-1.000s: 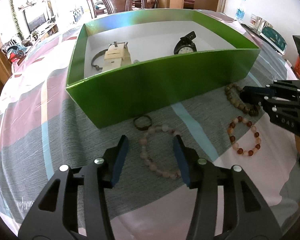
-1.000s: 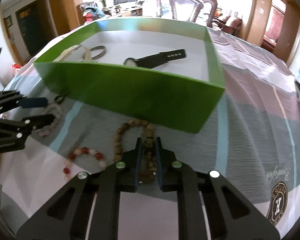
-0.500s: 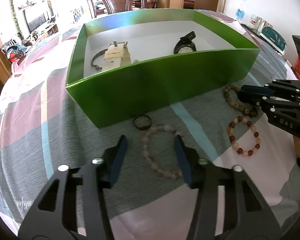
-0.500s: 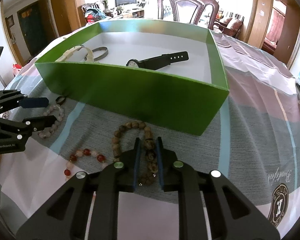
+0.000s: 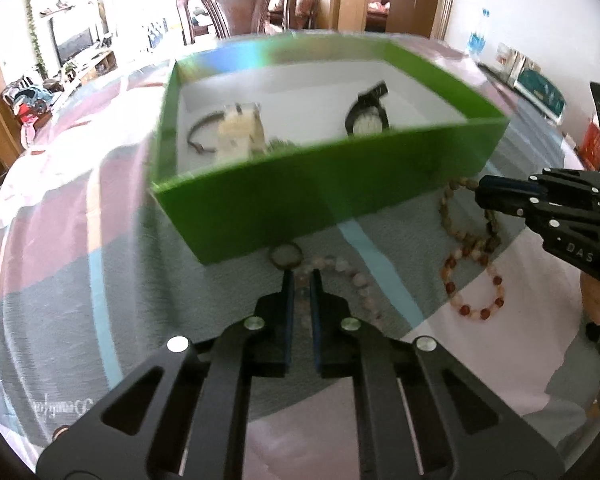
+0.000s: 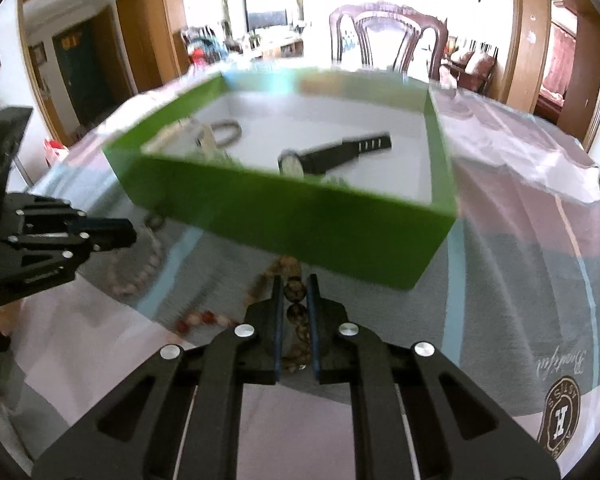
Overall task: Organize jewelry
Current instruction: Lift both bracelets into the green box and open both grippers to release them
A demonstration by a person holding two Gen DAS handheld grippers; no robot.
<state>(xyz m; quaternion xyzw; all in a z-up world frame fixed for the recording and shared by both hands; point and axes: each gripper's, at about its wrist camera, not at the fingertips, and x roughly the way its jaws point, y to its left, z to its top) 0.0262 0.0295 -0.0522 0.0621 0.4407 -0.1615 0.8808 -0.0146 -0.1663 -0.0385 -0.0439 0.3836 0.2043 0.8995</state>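
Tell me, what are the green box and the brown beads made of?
The green box looks like glossy cardboard: thin flat walls with a shiny rainbow glare and a plain white inside. The brown beads, pinched by the right gripper, look like wood or seeds: dull and mottled, though blur leaves it open.
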